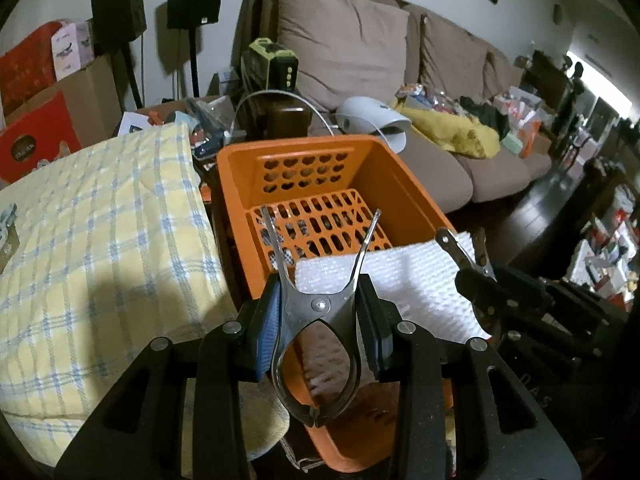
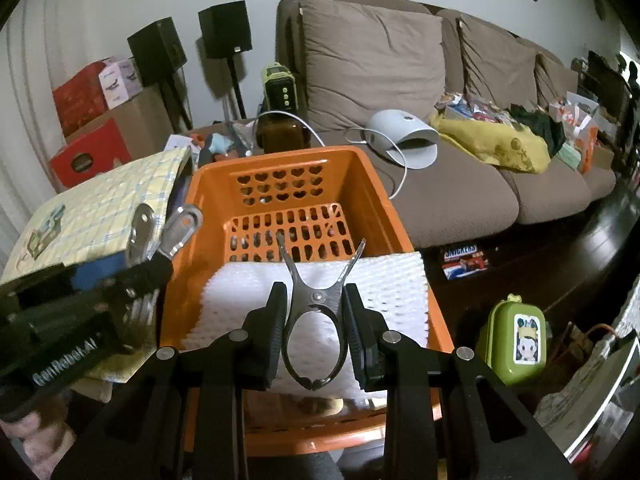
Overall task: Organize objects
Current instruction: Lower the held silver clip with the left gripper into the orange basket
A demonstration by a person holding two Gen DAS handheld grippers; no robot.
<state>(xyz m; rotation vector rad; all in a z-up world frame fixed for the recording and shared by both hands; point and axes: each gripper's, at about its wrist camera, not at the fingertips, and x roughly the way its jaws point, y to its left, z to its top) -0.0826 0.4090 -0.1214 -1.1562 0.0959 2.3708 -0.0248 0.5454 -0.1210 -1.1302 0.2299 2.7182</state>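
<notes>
Living room, brown sofa [image 2: 460, 184] behind, orange plastic basket [image 2: 384, 200] in front with a white bubble-wrap sheet [image 2: 384, 292] lying over its near rim and partly inside. Left gripper [image 1: 319, 306] and right gripper [image 2: 316, 312] each pinch a metal spring clip (left clip [image 1: 316, 320], right clip [image 2: 314, 320]) by the handles, both pitched downward over the sheet. Judged step: lowering the sheet into the basket; next move likely needs both clips kept level together.
</notes>
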